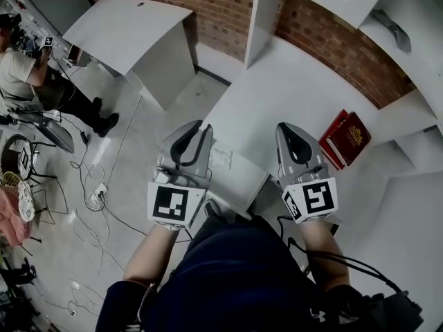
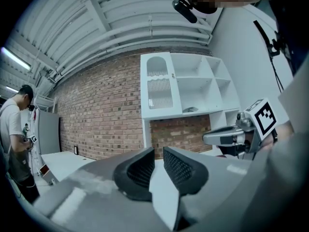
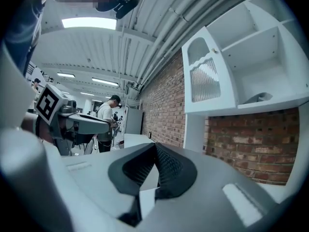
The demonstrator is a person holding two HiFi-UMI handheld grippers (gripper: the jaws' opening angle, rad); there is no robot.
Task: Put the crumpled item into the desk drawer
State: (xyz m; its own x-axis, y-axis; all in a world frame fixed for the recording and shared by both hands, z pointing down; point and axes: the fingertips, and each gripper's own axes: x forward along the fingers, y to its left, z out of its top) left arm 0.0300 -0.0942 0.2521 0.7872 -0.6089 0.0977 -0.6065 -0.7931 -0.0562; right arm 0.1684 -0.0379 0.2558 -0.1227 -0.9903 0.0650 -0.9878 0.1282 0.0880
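In the head view a white desk (image 1: 297,81) has its drawer (image 1: 242,182) pulled out toward me. A pale crumpled item (image 1: 223,159) lies at the drawer's left end, small and faint. My left gripper (image 1: 197,126) hovers just left of it, jaws a narrow slit apart with nothing between them (image 2: 158,151). My right gripper (image 1: 289,128) hangs over the desk's front edge to the right of the drawer, its jaws meeting at the tips and empty (image 3: 155,145). Both gripper views point level at the brick wall, so neither shows the drawer.
A red book (image 1: 346,138) lies on the desk right of my right gripper. A white shelf unit (image 2: 186,88) stands on the desk against the brick wall. A second white desk (image 1: 131,26) is at far left, with a person (image 1: 21,75) and floor cables (image 1: 97,185) nearby.
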